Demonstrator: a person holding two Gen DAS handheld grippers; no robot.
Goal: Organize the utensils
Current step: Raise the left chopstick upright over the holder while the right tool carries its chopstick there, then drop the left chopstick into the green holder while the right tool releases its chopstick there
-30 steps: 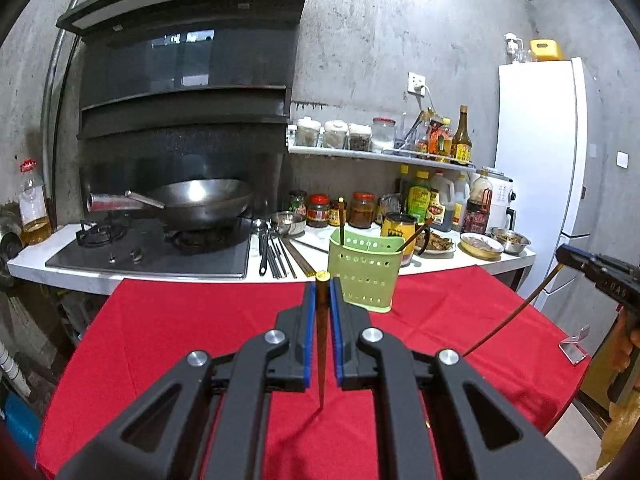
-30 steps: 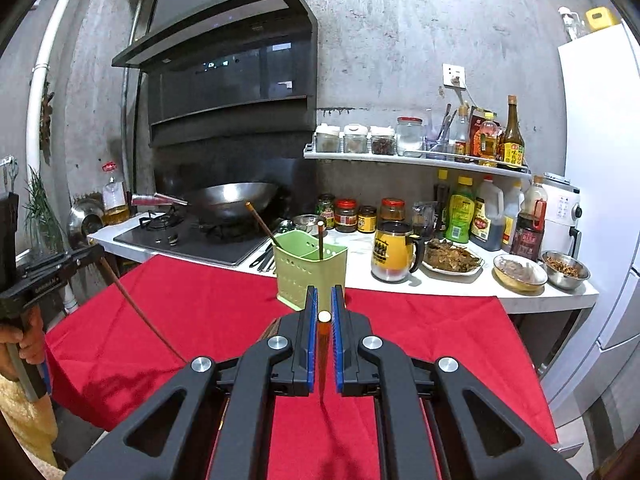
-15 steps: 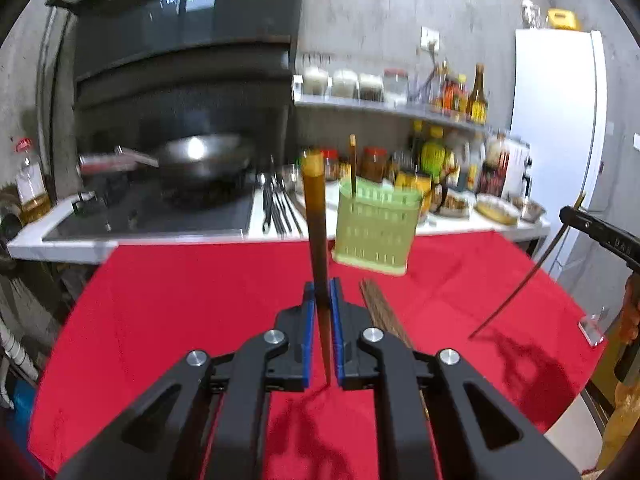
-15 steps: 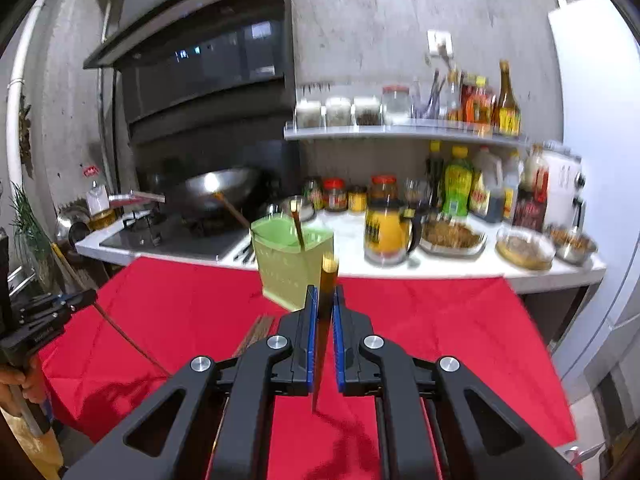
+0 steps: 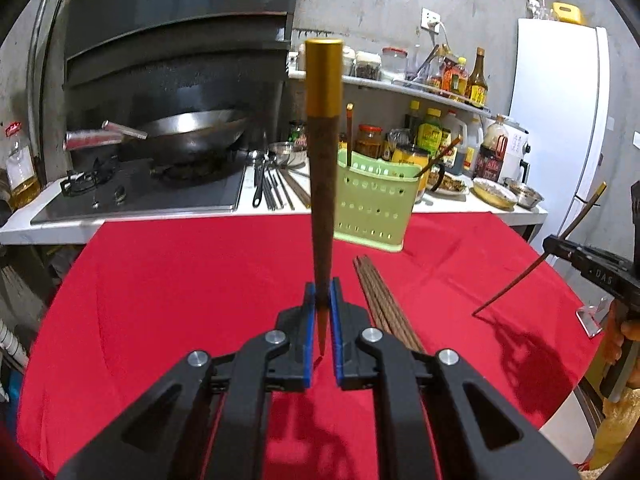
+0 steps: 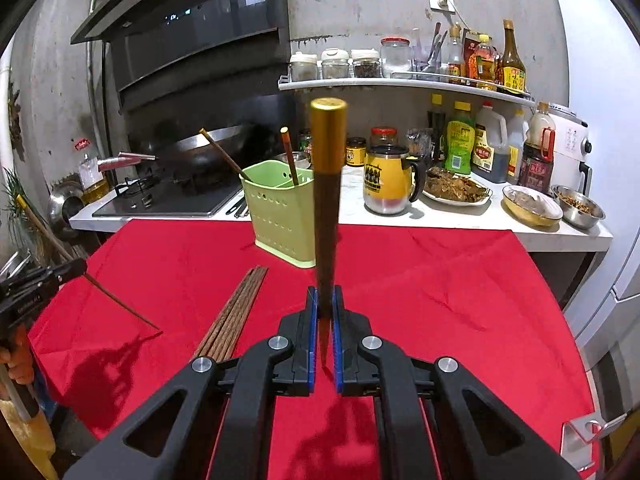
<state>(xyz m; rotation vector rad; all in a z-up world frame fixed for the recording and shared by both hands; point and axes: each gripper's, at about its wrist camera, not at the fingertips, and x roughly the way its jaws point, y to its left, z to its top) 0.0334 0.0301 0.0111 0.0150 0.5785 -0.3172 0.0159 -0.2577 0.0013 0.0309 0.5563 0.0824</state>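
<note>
Each hand-held gripper, left (image 5: 321,316) and right (image 6: 325,320), is clamped on one upright chopstick (image 5: 322,184) (image 6: 327,208), gold cap up; the green holder (image 6: 280,212) stands ahead on the red-clothed worktop (image 6: 440,288), about equally near both.

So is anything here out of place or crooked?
Mostly tidy. Two chopsticks lean askew in the green holder, and a loose bundle of chopsticks lies on the red tablecloth. Each gripper, left gripper and right gripper, pinches one chopstick. Nothing looks spilled or broken.
</note>
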